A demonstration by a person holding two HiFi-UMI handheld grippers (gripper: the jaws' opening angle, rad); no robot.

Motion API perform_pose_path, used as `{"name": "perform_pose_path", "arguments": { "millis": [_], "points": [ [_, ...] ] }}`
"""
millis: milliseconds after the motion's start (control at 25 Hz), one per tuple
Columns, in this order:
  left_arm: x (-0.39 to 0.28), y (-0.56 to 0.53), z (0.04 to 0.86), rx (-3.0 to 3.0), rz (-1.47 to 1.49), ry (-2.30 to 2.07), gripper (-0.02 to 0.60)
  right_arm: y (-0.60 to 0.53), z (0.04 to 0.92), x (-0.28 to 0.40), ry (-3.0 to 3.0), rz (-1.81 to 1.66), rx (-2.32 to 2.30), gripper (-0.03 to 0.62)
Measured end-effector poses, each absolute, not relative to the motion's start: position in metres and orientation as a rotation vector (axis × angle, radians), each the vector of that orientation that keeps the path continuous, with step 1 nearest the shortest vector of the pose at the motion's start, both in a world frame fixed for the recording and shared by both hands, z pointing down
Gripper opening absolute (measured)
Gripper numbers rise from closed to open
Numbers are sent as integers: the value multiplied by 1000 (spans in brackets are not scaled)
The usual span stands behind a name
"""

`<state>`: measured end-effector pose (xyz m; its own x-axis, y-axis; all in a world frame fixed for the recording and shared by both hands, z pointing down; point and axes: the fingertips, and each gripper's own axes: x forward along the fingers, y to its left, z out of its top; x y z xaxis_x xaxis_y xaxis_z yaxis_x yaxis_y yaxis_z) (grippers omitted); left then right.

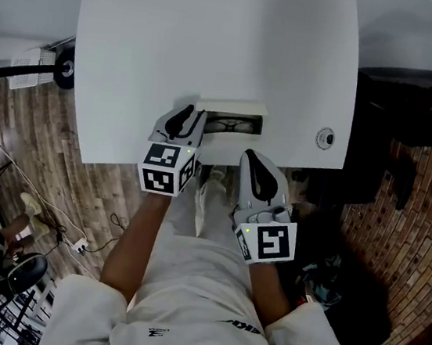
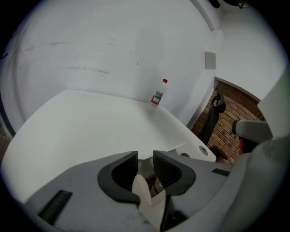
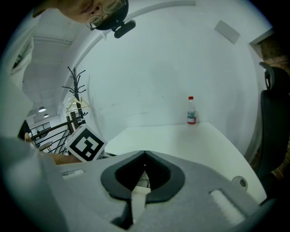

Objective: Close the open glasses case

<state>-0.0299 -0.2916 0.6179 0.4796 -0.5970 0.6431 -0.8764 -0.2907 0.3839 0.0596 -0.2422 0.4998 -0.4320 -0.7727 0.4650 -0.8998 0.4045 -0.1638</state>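
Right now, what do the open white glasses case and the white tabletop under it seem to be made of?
The open white glasses case looks like a rigid shell, matte plastic or covered board, I can't tell which: it stands open flat and crisp-edged. The white tabletop looks like smooth laminate: even, seamless, rounded corners.

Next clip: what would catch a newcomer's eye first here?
The open glasses case, glasses inside, lies at the near edge of the white table. The left gripper sits at the case's left end, its fingers apart, while the right gripper hangs by the table's near edge, fingers together. A small bottle stands at the far side.
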Motion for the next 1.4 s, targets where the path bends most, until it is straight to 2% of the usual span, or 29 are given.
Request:
{"name": "perform_pose_path", "arguments": {
  "millis": [440,1400],
  "points": [
    [-27,-289,620,2023,534,-1182,74,-242,502,64,-2327,571,1469,0],
    [-23,-274,620,2102,653,-1178,63,-235,498,62,-2341,552,1445,0]
  ]
}}
